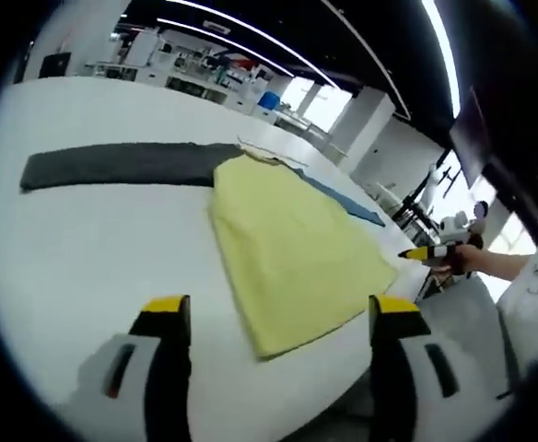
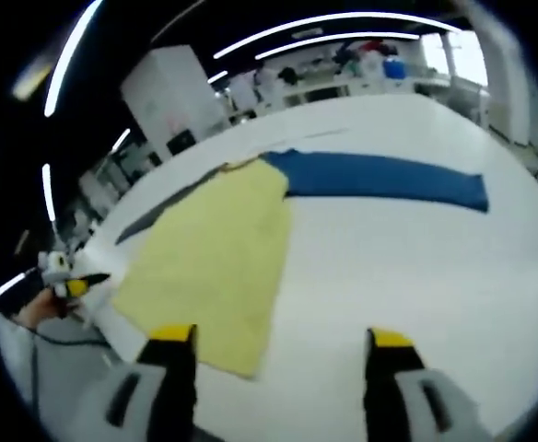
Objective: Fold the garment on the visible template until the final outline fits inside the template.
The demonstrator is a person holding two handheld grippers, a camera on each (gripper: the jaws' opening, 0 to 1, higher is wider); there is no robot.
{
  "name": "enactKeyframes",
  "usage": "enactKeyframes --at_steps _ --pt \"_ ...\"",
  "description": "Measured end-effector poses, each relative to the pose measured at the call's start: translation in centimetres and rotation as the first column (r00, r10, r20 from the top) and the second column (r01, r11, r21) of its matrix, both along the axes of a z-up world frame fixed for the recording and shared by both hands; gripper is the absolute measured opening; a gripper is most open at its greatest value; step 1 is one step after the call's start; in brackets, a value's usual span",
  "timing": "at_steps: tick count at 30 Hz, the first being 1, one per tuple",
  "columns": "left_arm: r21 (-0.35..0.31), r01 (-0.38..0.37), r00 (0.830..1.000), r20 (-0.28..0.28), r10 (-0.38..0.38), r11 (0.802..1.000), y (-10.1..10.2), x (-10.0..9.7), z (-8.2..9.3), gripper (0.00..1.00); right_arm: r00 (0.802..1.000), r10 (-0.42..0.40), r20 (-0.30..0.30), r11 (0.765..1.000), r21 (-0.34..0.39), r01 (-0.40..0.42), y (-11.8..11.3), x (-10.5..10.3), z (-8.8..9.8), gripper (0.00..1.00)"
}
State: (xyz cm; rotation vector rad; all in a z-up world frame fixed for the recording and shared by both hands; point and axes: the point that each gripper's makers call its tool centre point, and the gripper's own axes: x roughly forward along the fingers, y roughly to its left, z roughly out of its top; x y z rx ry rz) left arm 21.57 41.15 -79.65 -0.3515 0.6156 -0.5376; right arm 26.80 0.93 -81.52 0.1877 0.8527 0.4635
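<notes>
In the left gripper view, the left gripper is wide open and holds nothing. The yellow garment lies flat on the white table, over a dark grey strip.

In the right gripper view, the right gripper is wide open and empty too. The yellow garment lies beside a blue strip.

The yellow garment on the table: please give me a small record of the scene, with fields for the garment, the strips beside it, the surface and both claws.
garment: yellow garment, lying flat, folded
dark strip: grey strip, partly under the garment's far edge
blue strip: blue strip, reaching out from the garment's other side
surface: white table
left claw: open, holds nothing
right claw: open, holds nothing
</notes>
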Motion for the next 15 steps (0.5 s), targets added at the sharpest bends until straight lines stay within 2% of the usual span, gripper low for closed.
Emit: enactKeyframes --at_steps 2,4,5,7,12,15 --pt "0.062 0.031 0.998 0.049 -0.035 0.998 0.0 0.5 0.4 0.87 1.0 -0.011 0.004 1.0 0.023 0.011 -0.2 0.8 0.4 0.83" --pt "0.076 0.035 0.997 0.062 -0.039 0.996 0.0 1.0 0.6 0.97 1.0 -0.022 0.012 0.999 0.038 0.022 -0.5 1.6 0.9 0.89" --pt "0.082 0.039 0.997 0.067 -0.044 0.996 0.0 1.1 0.7 0.98 1.0 -0.024 0.019 0.999 0.04 0.023 -0.6 2.0 1.0 0.92" --pt "0.105 0.053 0.994 0.085 -0.062 0.993 0.1 1.5 1.1 0.99 0.999 -0.028 0.026 0.999 0.037 0.027 -0.8 2.8 1.3 1.0" --pt "0.123 0.043 0.994 0.099 -0.055 0.991 1.1 2.3 1.7 0.99 0.999 -0.027 0.039 1.0 0.006 0.027 -1.7 4.8 1.4 1.0" --pt "0.121 0.026 0.994 0.102 -0.038 0.992 1.5 2.6 1.9 0.98 0.997 -0.04 0.06 0.999 -0.012 0.041 -3.9 7.2 0.9 0.97"
